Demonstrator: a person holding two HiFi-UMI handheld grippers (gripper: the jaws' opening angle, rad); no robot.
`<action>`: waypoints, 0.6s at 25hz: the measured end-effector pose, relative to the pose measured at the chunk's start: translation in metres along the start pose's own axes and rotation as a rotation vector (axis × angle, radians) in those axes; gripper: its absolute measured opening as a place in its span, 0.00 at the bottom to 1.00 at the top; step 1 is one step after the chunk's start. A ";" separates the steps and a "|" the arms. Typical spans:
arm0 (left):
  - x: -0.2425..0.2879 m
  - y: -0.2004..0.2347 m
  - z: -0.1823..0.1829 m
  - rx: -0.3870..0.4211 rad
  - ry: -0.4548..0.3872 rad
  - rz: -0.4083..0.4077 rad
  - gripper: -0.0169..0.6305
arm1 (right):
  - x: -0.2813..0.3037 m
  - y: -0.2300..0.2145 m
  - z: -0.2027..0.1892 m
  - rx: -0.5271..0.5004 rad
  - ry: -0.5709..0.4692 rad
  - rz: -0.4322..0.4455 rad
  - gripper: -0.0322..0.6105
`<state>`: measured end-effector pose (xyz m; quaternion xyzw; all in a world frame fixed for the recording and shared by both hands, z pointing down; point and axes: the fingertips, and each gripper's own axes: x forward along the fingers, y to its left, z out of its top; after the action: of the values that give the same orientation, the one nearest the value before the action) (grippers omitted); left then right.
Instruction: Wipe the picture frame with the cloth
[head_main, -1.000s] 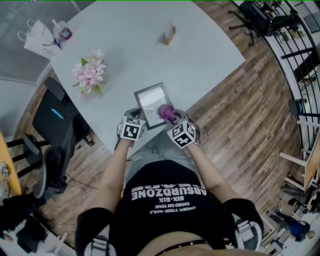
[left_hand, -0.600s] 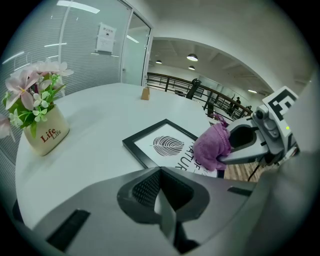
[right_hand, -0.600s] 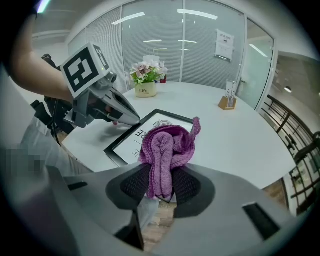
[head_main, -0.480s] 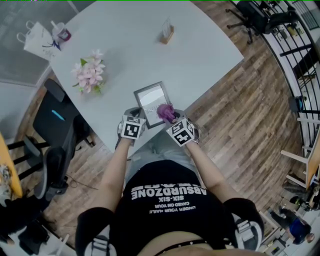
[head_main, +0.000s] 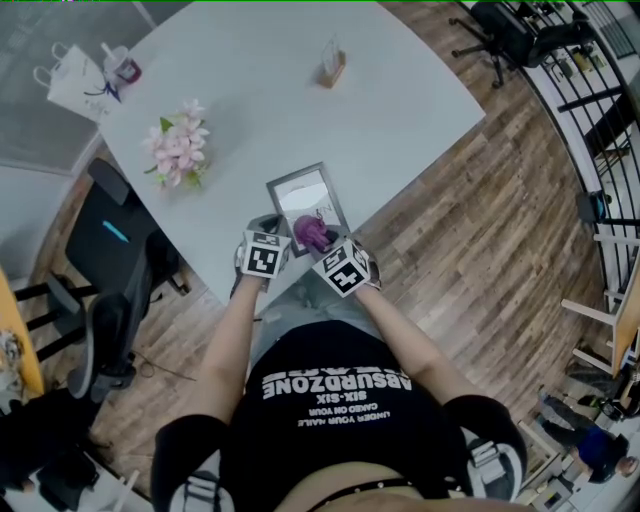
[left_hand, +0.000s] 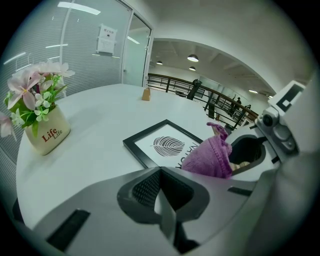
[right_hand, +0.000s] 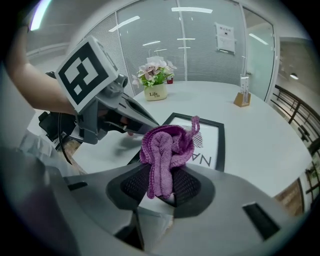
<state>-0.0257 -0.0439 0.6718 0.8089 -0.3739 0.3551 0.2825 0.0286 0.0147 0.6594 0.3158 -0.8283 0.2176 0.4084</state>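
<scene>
A black picture frame with a leaf print lies flat near the white table's front edge. The purple cloth rests on the frame's near part, and my right gripper is shut on it. In the right gripper view the cloth bunches out of the jaws over the frame. My left gripper is shut with nothing in it, beside the frame's near left corner. The left gripper view shows the frame ahead and the cloth at its right.
A pot of pink flowers stands left of the frame. A small wooden card stand is at the far side, a white bag and a cup at the far left corner. A black office chair is by the table's left edge.
My right gripper has carried the cloth to the left across the frame's near part. The left gripper has stayed where it was.
</scene>
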 end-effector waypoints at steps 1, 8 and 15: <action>0.000 0.000 0.000 0.000 0.000 0.000 0.05 | 0.002 0.004 0.001 -0.008 0.000 0.002 0.26; 0.000 0.000 0.000 -0.006 -0.005 0.000 0.05 | 0.005 0.009 0.000 -0.045 0.001 0.004 0.26; 0.000 0.000 0.000 -0.008 -0.005 0.001 0.05 | 0.006 0.009 -0.001 -0.068 0.001 -0.018 0.25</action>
<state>-0.0260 -0.0438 0.6717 0.8086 -0.3763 0.3516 0.2846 0.0201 0.0190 0.6640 0.3092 -0.8320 0.1859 0.4214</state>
